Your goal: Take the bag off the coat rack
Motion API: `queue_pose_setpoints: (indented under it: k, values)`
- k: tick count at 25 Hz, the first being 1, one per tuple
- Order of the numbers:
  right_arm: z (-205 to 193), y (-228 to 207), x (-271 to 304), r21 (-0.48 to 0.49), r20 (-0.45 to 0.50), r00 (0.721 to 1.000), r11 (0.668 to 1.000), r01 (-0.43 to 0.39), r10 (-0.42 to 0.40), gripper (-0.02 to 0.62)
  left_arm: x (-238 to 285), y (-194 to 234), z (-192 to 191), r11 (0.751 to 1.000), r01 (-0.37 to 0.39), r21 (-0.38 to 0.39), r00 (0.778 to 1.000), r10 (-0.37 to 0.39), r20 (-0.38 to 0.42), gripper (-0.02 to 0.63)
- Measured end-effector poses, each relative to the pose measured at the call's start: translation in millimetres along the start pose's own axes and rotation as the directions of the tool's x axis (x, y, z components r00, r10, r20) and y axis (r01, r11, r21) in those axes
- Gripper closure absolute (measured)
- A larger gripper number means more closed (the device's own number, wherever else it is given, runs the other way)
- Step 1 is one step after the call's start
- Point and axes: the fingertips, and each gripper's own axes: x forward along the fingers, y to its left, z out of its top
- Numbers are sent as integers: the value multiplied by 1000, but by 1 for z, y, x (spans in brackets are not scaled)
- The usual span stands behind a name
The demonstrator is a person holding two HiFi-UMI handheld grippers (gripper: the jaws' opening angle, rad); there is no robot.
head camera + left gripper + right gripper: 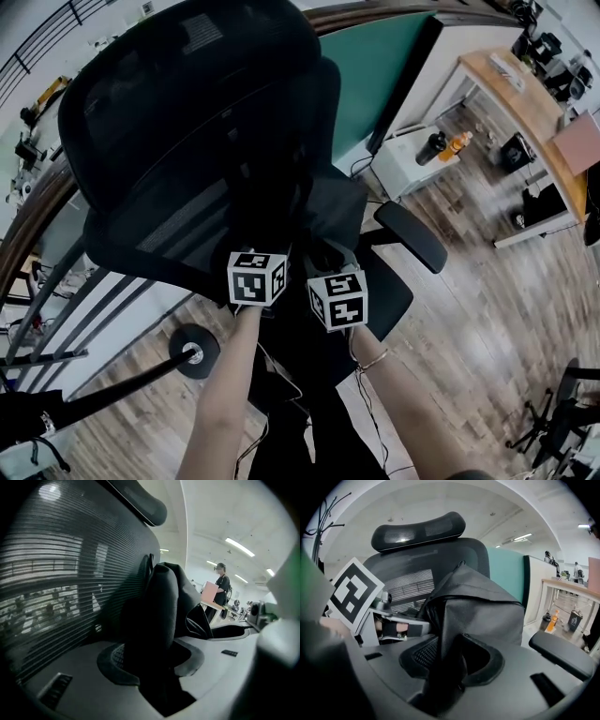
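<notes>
bag (480, 604) on chair (412, 236), before backrest (178, 122) | coat rack (318, 527) left | desk (530, 108) right

Black bag (480, 604) is slumping crumpled, upright, against the chair (417, 531) back; coat rack (318, 527) is standing at its ten o'clock.

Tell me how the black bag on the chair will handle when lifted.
Probably floppy: the black bag creases and slumps on the chair. Likely light for its size: the thin fabric folds up between the jaws. Its smooth sheen suggests slippery.
</notes>
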Motion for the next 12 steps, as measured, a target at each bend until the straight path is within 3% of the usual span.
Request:
queue_pose_setpoints:
  k: [12]
  values:
    - [-34,71,4,-48,-84,985,987,-154,150,411,-51,42,-49,989,-123,-86,992,120,-40,422]
